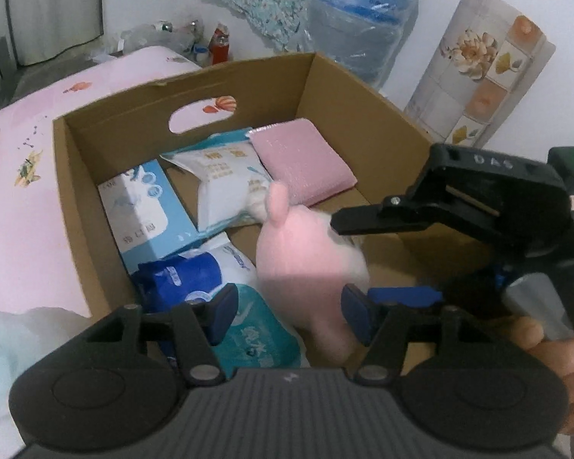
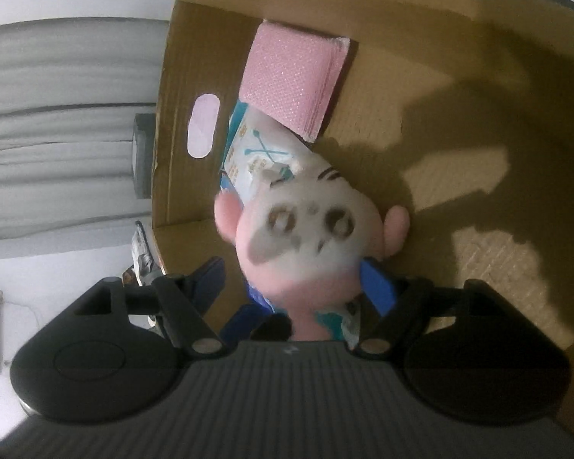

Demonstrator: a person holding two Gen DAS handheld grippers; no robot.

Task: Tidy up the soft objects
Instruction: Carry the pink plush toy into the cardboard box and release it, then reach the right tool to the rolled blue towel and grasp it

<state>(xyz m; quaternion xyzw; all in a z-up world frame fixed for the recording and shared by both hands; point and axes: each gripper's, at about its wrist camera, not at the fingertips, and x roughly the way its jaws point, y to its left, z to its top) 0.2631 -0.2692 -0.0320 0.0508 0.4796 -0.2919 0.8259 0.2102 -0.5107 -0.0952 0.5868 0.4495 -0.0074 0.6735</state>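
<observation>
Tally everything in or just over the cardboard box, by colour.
Pink: 2, the plush toy and the flat pink pack
White: 1, the white bag
Blue: 2, the light blue pack and the dark blue pack
Teal: 1, the teal pack
Total: 6

cardboard box (image 1: 107, 206) mid-frame on bed (image 1: 23, 206); inside: sponge pack (image 1: 306, 160) upper right, tissue packs (image 1: 225, 179) left of it, plush toy (image 1: 302, 260) lower centre, water jug (image 1: 359, 19) behind box.
</observation>
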